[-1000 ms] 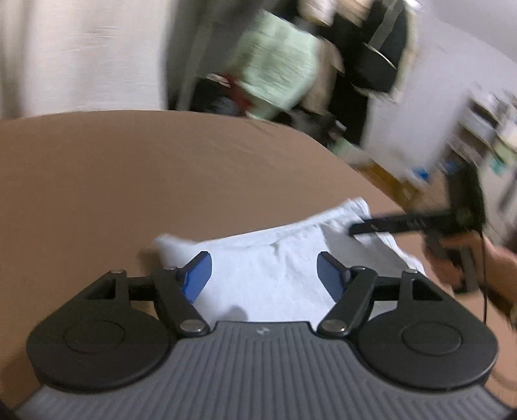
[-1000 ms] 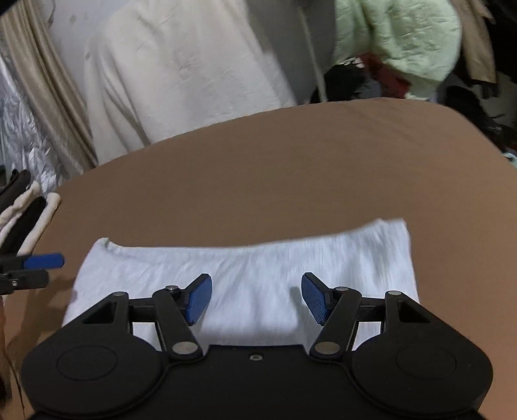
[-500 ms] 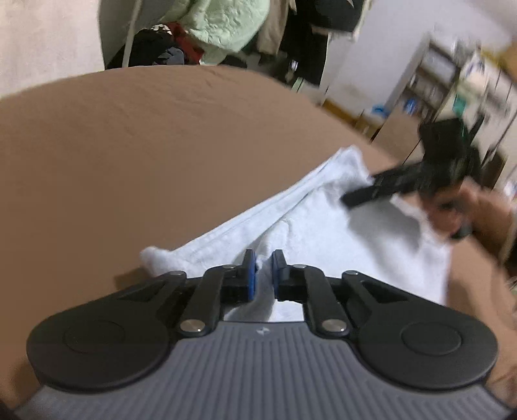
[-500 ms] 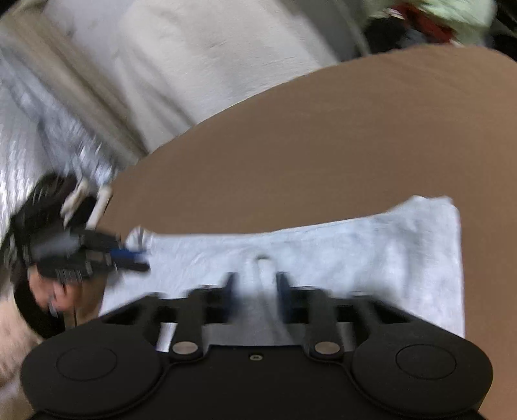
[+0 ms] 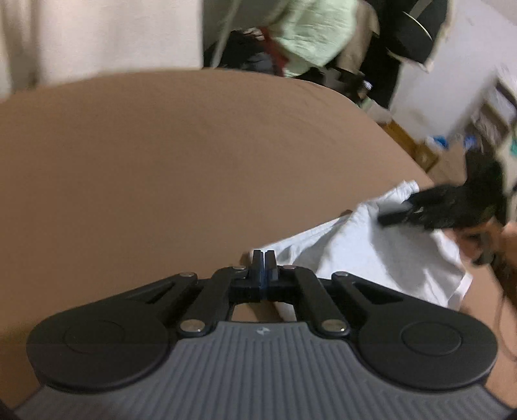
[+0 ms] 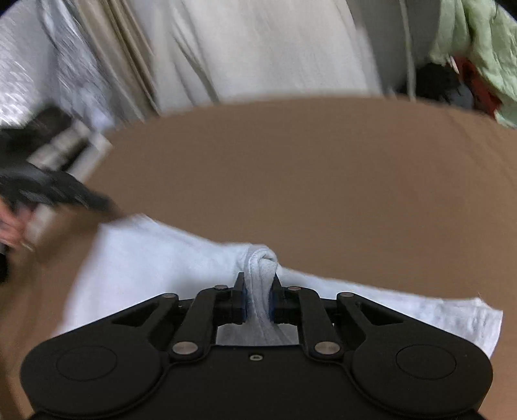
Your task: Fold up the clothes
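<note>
Right now the left gripper [image 5: 264,258] sits low centre in the left wrist view with its jaws pressed tight together, blue pads meeting face to face. The white garment [image 5: 371,255] begins just to its right and runs under the linkage; whether a thin edge of cloth is caught between the pads cannot be told from this angle. From there the garment stretches toward the right edge of the frame, rumpled and partly lifted off the brown surface [image 5: 194,161].

Over in the right wrist view — a clear grip. The right gripper [image 6: 258,290], bottom centre, is pinching a bunched fold of the white garment [image 6: 155,255], a thick twist of cloth poking up past the fingertips. The rest of the fabric spreads left and right across the lower half of the frame, its right corner lying flat on the brown surface [image 6: 323,168].

Each tool catches the other: the right gripper [image 5: 407,211] shows as a dark blur at the right of the left view, against the garment's far end, with a hand [image 5: 497,245] behind it. The left gripper [image 6: 64,194] smears across the left edge of the right view — too blurred for detail.

Behind the surface, pale curtains [image 6: 258,48] hang at the top, with a light green cloth [image 5: 316,29] heaped at upper right.
</note>
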